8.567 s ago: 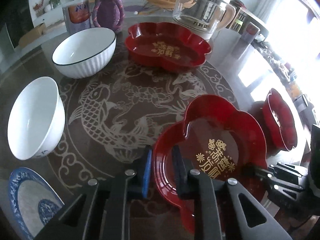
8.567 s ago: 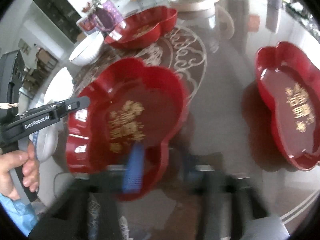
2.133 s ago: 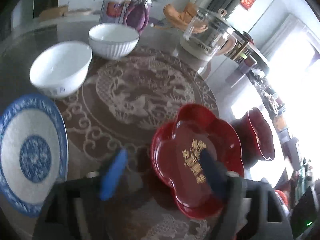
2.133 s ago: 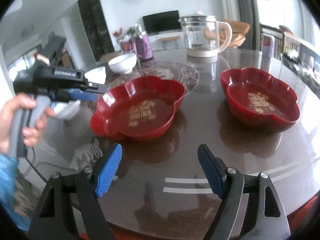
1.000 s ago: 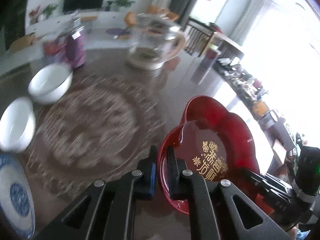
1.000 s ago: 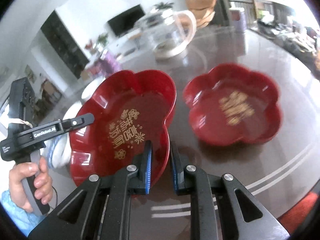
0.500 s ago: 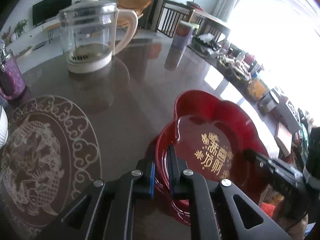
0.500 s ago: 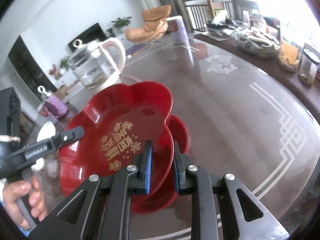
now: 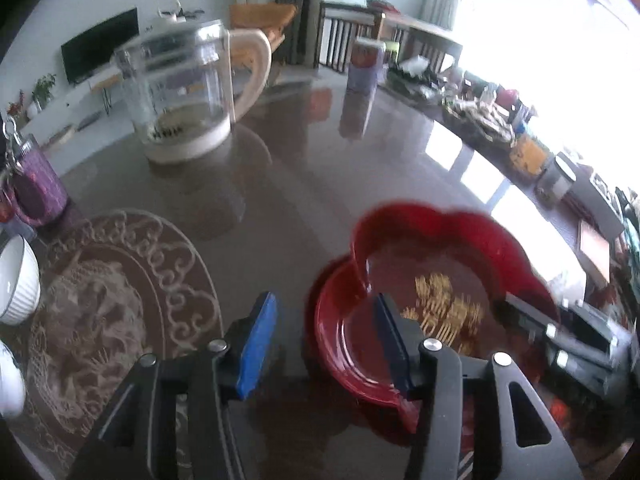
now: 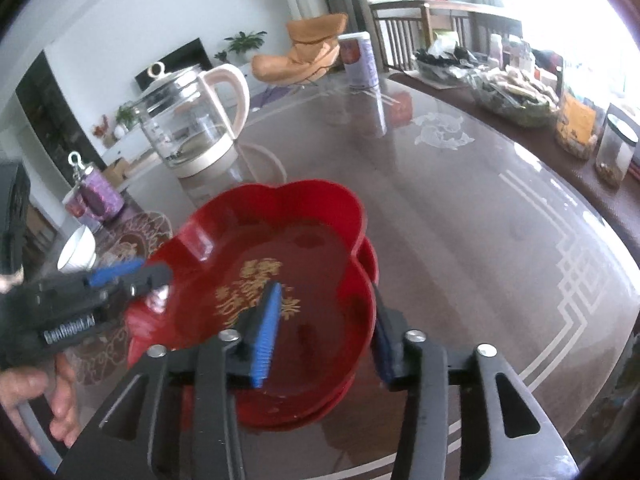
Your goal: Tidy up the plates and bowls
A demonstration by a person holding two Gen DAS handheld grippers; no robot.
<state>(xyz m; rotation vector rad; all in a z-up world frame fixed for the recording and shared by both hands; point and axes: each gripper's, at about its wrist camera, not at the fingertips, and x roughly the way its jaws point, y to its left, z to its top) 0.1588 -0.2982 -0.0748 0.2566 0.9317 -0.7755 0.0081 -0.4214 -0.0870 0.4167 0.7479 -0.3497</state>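
Note:
A red flower-shaped plate with gold characters (image 9: 436,264) (image 10: 276,248) rests nested on another red plate (image 10: 370,258) on the dark table. My left gripper (image 9: 324,336) is open, its jaws either side of the plate's near rim. My right gripper (image 10: 324,336) is open too, its jaws either side of the opposite rim. Each gripper shows in the other's view: the right one in the left wrist view (image 9: 560,340), the left one in the right wrist view (image 10: 120,276). A white ribbed bowl (image 9: 16,280) (image 10: 78,252) stands at the far left.
A glass kettle (image 9: 180,88) (image 10: 188,120) stands behind the round patterned mat (image 9: 108,300). A purple cup (image 9: 34,184) (image 10: 98,196) and a tall can (image 9: 366,66) (image 10: 358,60) stand farther back. Jars and snack packets (image 10: 576,120) line the table's right edge.
Both grippers were shut on the red plate's rim half a second ago; now both have opened and the plate lies on the lower red plate.

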